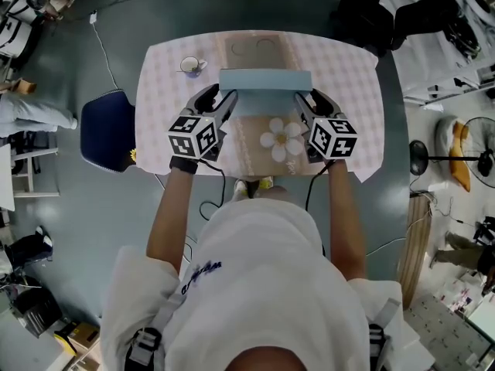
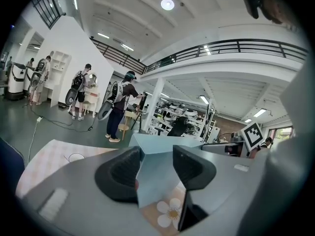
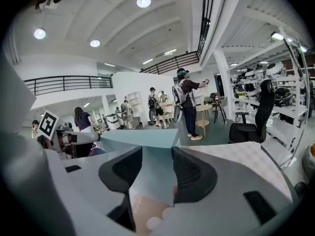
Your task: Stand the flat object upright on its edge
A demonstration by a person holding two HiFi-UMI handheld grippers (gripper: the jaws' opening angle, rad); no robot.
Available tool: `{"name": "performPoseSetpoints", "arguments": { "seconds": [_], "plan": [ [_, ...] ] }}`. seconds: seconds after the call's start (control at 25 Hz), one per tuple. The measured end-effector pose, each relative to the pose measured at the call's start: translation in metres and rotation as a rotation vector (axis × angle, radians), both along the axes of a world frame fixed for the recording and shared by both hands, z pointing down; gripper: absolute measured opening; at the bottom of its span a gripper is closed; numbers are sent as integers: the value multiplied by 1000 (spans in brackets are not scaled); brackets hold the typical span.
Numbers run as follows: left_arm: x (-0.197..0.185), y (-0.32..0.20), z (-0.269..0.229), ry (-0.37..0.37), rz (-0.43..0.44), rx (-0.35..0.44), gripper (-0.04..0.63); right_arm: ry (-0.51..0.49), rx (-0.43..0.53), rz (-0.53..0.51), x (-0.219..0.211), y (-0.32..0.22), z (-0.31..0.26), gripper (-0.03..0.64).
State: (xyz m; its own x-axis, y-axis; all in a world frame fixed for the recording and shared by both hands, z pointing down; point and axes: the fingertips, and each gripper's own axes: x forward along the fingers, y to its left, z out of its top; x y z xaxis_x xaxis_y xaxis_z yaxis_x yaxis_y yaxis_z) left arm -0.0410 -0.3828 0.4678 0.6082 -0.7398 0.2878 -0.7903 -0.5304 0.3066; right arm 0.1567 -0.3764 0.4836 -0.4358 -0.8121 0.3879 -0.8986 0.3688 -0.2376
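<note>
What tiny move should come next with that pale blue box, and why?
Probably lower the pale blue flat box onto the tan flower mat: left tongs and right tongs clamp its ends, it looks upright, but touchdown is unclear.

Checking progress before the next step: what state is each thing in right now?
blue box: turned upright, narrow face up, held at both ends.
left hand-held gripper: shut on the blue box.
right hand-held gripper: shut on the blue box.
cup: upright on the table, untouched.
</note>
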Motion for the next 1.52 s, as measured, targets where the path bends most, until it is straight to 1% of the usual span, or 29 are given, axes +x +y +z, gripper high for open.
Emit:
{"name": "performPoseSetpoints", "arguments": {
  "seconds": [0.08,0.2,0.24,0.28,0.48,0.56,0.68,0.8,1.52],
  "plan": [
    [-1,1,10,-14,-1,-18,209,5,-16,-9,-2,2,9,202],
    [-4,6,34,-38,-15,-70,210,36,-51,-27,-5,7,32,205],
    [-5,8,38,-36,-27,-79,193,47,-48,-28,-6,9,36,199],
    [-7,10,39,-29,-37,-83,192,53,-43,-29,-6,11,37,199],
    [-8,9,38,-12,-44,-81,192,53,-40,-41,-7,13,35,206],
    [-9,10,40,-19,-44,-88,192,47,-42,-40,-7,12,35,215],
    [-10,12,44,-42,-48,-93,219,38,-47,-31,-8,12,36,234],
    [-8,13,45,-40,-41,-95,222,44,-48,-20,-5,13,37,250],
    [-16,14,31,-25,-31,-77,225,46,-18,-20,-8,17,22,250]
  ]
}}
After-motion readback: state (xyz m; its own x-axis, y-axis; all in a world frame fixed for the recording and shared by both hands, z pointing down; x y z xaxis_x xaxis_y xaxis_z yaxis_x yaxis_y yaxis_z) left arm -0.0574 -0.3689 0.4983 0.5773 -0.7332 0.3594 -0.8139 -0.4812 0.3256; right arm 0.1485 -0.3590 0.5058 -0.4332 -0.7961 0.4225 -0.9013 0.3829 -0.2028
